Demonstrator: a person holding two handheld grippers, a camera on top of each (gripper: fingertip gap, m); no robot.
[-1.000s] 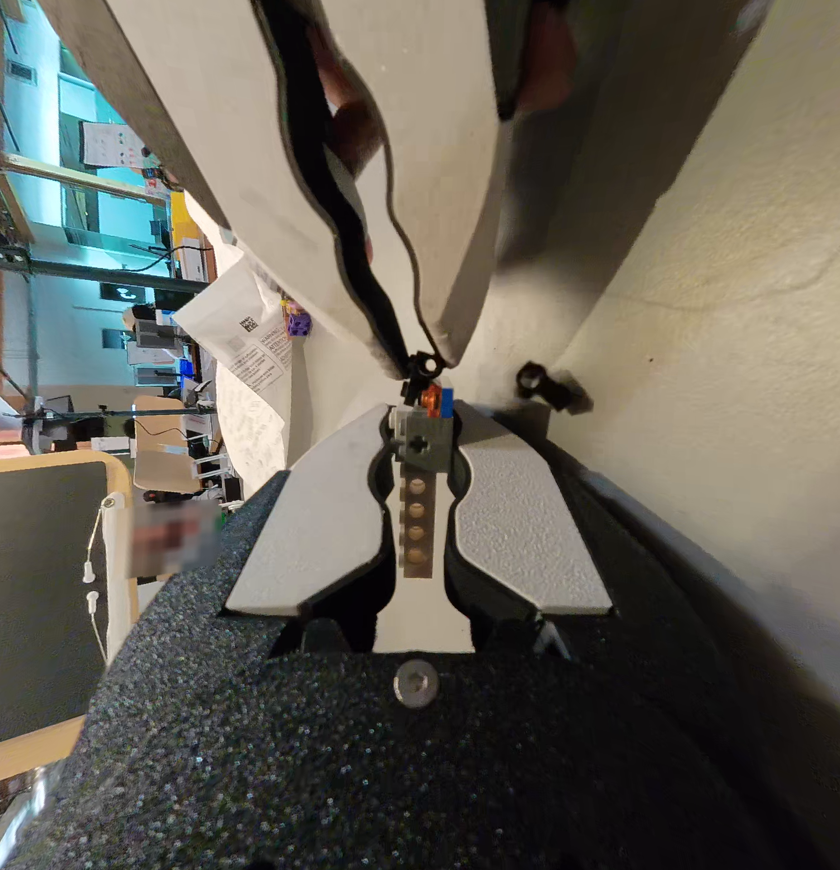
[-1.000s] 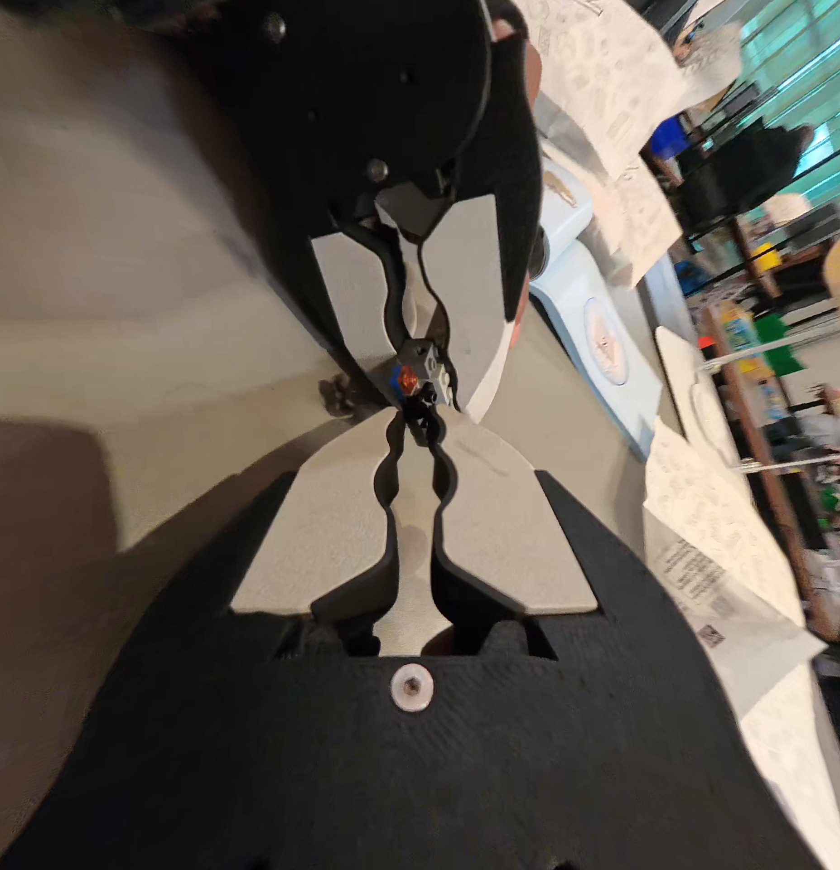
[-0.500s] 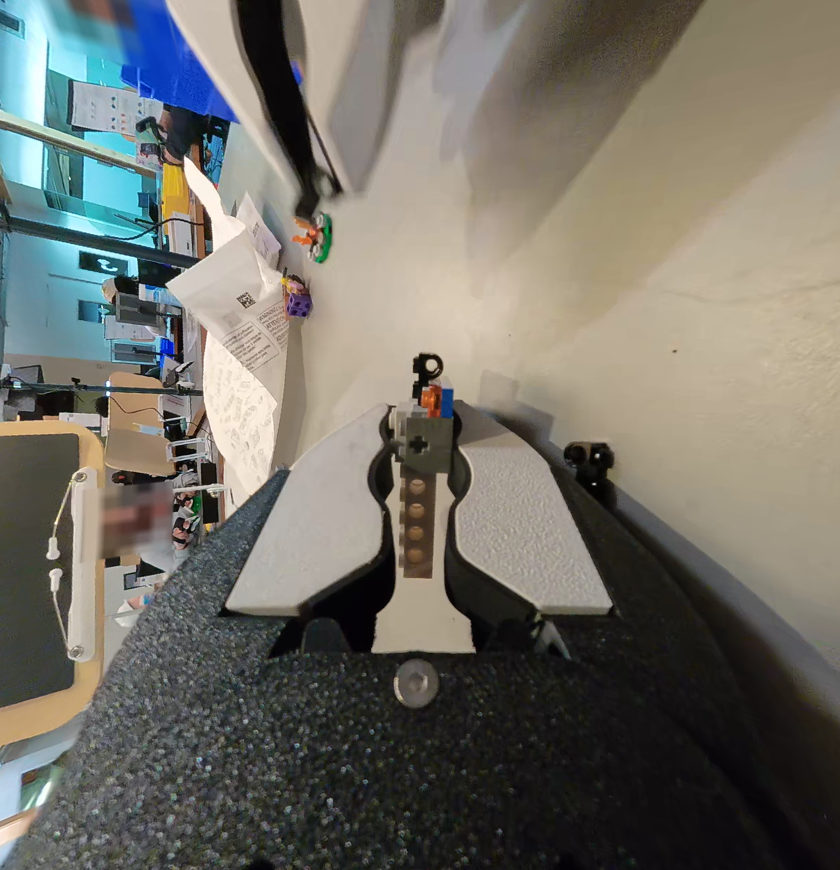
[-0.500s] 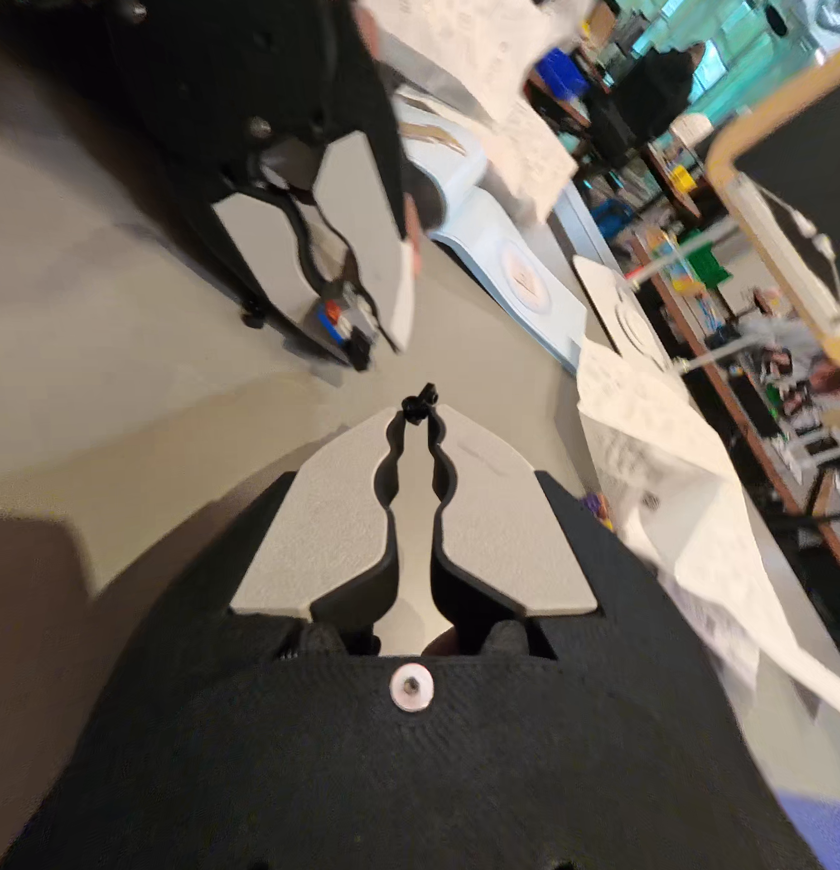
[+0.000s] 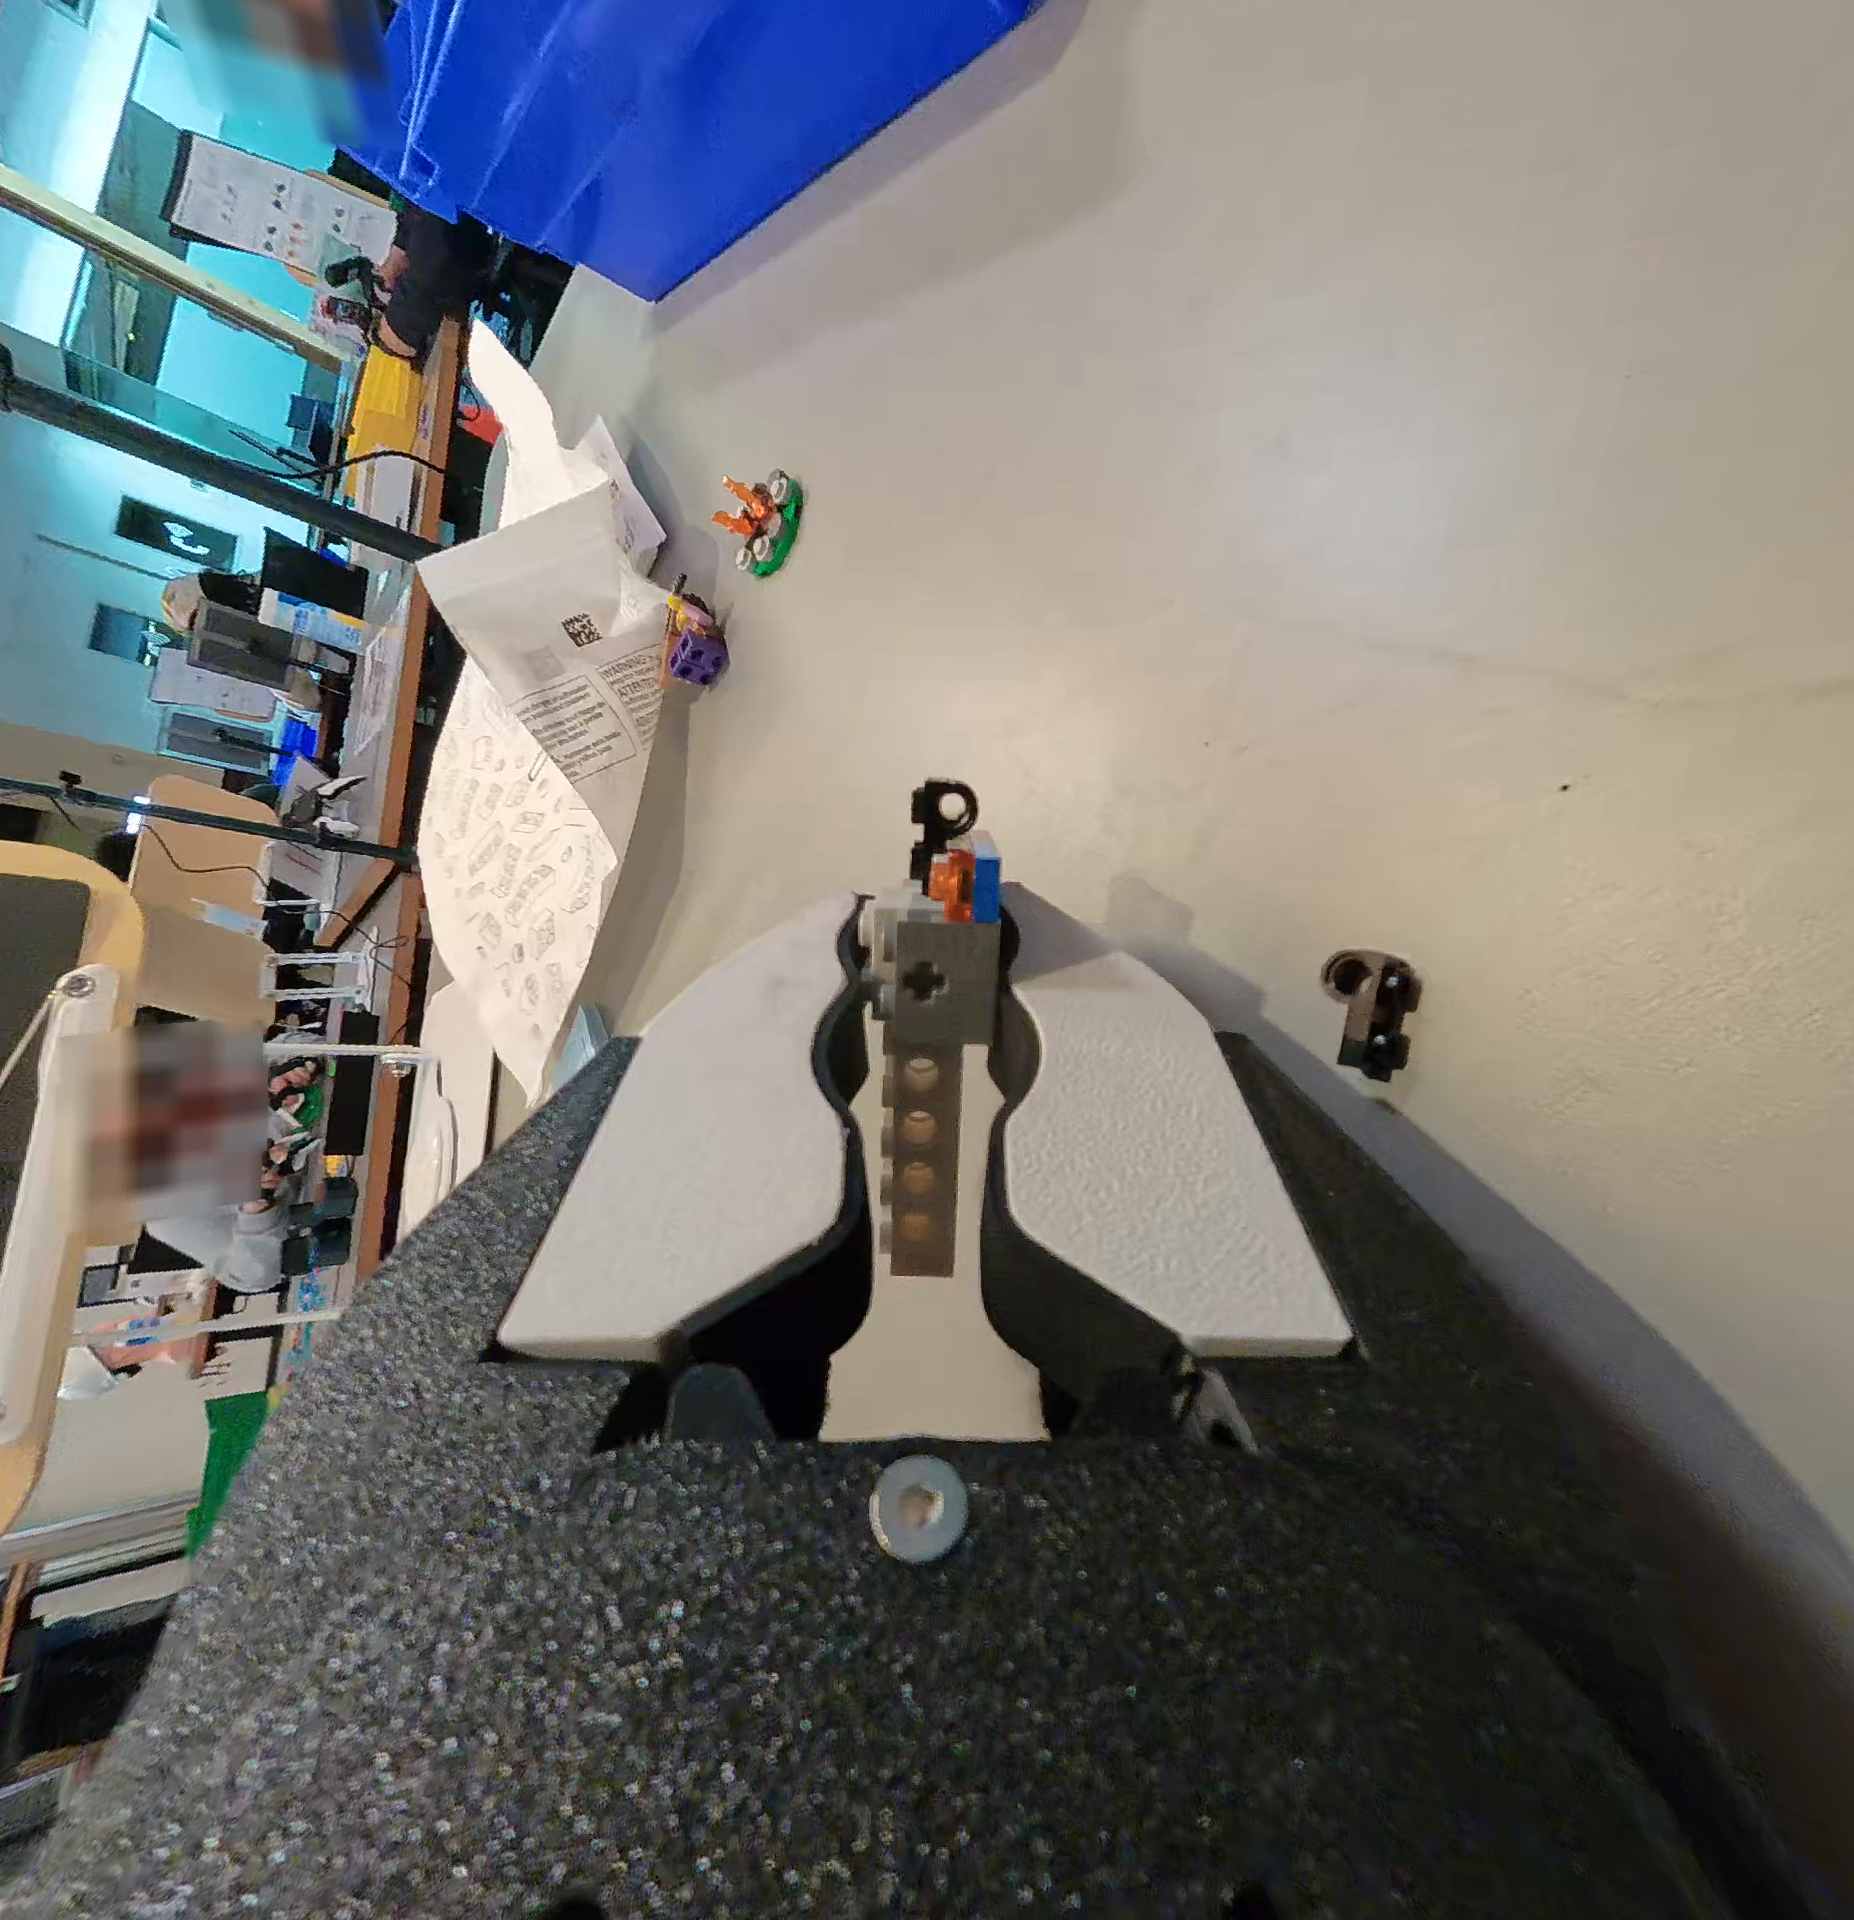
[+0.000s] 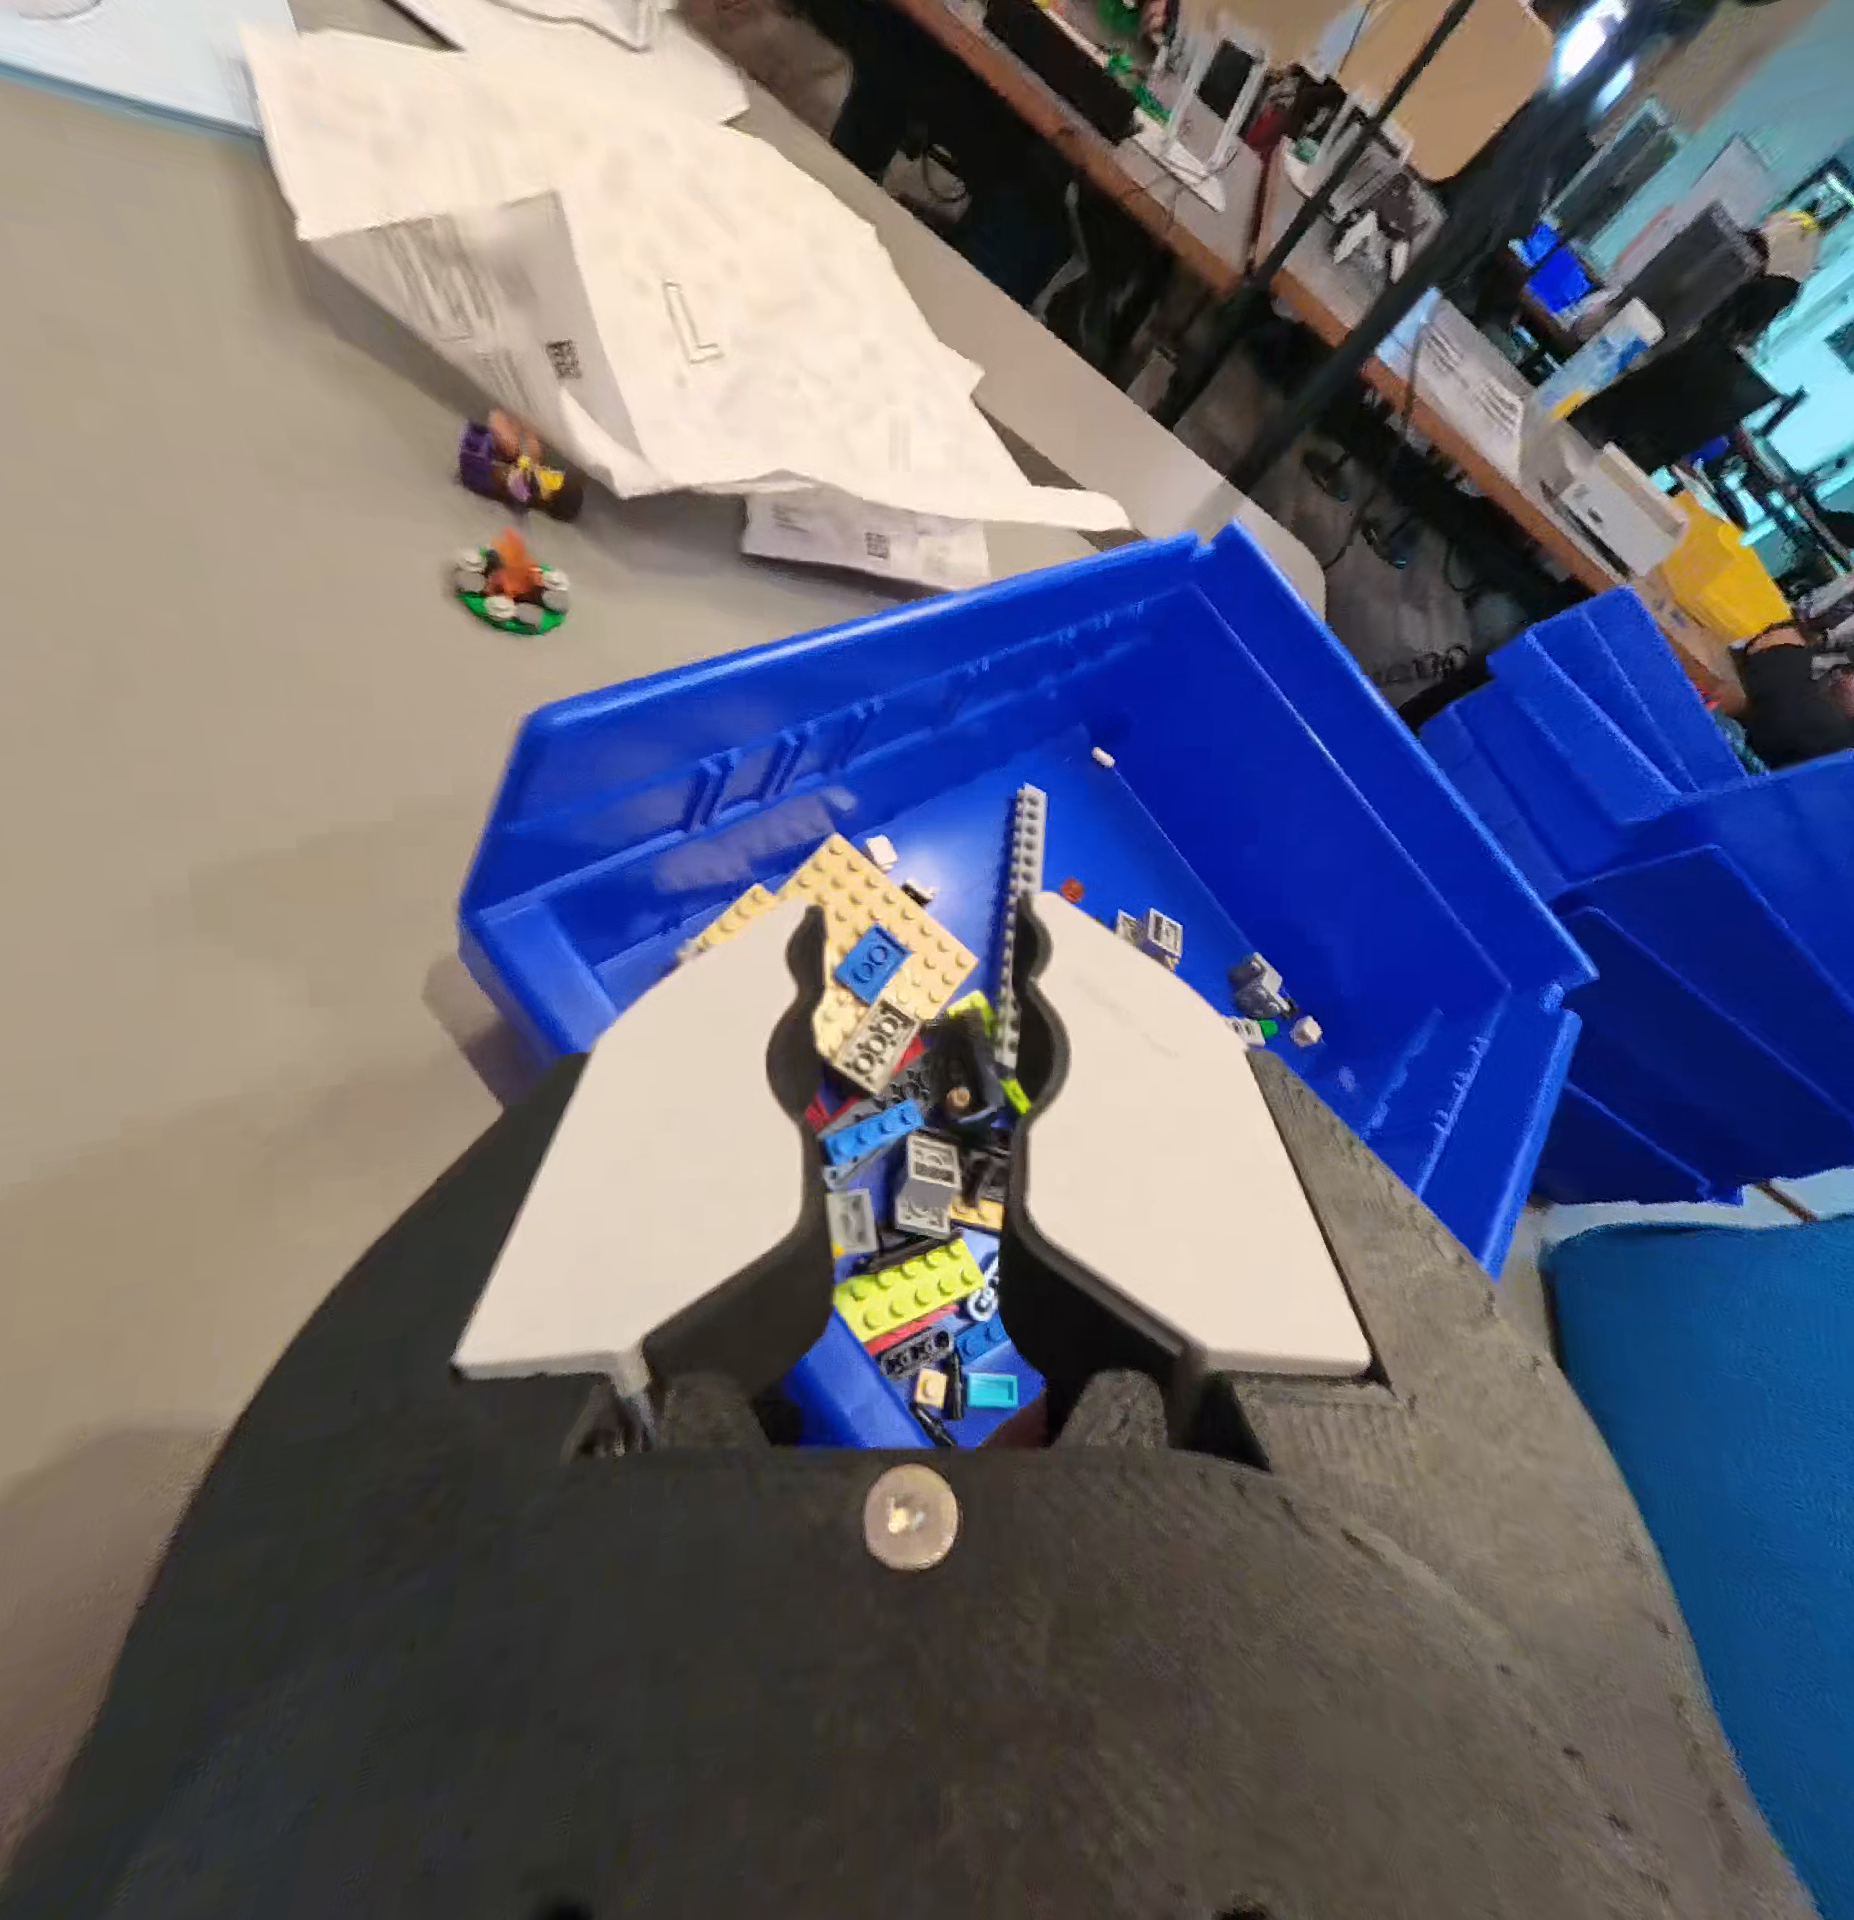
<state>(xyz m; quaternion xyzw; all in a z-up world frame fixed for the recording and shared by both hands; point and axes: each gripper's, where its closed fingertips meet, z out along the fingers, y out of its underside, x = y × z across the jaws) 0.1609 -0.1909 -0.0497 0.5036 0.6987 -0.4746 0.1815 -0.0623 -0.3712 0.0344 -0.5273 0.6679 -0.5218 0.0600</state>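
Note:
In the left wrist view my left gripper (image 5: 928, 920) is shut on a small brick assembly (image 5: 938, 997). It is a grey beam with holes, topped by an orange piece, a blue piece and a black ring connector (image 5: 944, 810). It is held above the pale table (image 5: 1318, 520). In the right wrist view my right gripper (image 6: 921, 914) is open, with nothing between its pads. It hangs over a blue bin (image 6: 1318, 831) of loose bricks, among them a tan plate (image 6: 881, 914) and a long grey beam (image 6: 1022, 862).
A loose dark piece (image 5: 1370, 1013) lies on the table right of my left gripper. A green round build with an orange flame (image 6: 512, 592) and a purple build (image 6: 512, 478) stand near paper sheets (image 6: 694, 312). More blue bins (image 6: 1733, 935) are stacked at the right. There is about 30 cm between the tips of the two grippers. Between my right fingertips and the tan plate (image 6: 881, 914) there is roughly 12 cm.
My right gripper pulled away from the left gripper's assembly, swung over the blue bin and opened. The small black piece at its tips no longer shows. The left gripper kept its grasp.

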